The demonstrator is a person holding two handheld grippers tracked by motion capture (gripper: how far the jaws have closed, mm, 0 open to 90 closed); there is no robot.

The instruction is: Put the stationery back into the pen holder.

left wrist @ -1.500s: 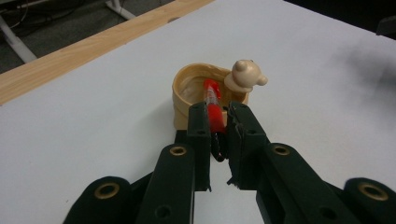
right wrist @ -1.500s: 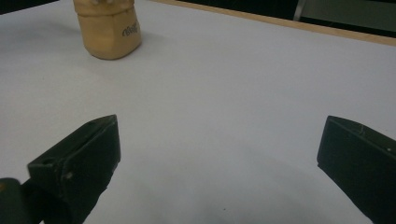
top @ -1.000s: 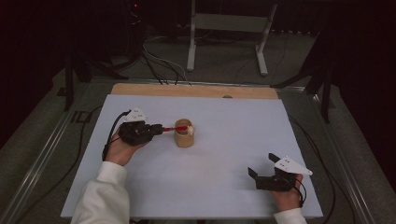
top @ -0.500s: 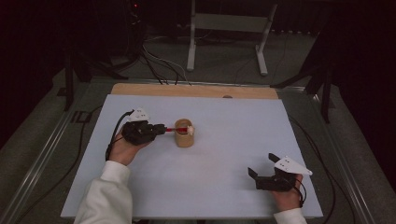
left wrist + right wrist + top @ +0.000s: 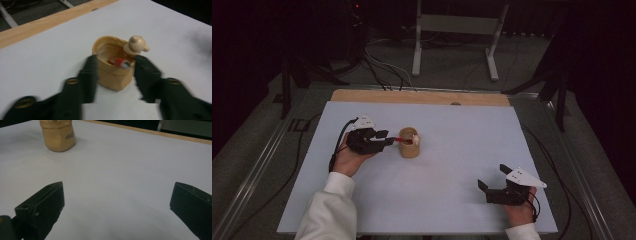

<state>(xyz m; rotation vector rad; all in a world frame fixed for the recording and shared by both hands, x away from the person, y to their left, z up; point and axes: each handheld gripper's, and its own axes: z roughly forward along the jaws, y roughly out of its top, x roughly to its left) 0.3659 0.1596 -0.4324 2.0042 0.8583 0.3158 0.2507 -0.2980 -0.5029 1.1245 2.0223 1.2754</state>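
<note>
Nearest us, our right gripper (image 5: 492,189) is sitting at 5 o'clock on the white table (image 5: 452,150), jaws spread wide, nothing in them. Farther out at 10 o'clock, our left gripper (image 5: 113,72) has just been opening, jaws either side of the one tan cup (image 5: 113,65). Its own view is catching what the high view isn't: one red piece (image 5: 119,62) lying inside and one wooden knob figure (image 5: 136,45) on the rim.

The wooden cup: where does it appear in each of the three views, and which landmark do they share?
High view: the wooden cup stands left of centre, beside the left gripper.
Left gripper view: at the centre, with a jaw on either side of it.
Right gripper view: at the top left.
Shared landmark: the white mat.
</note>
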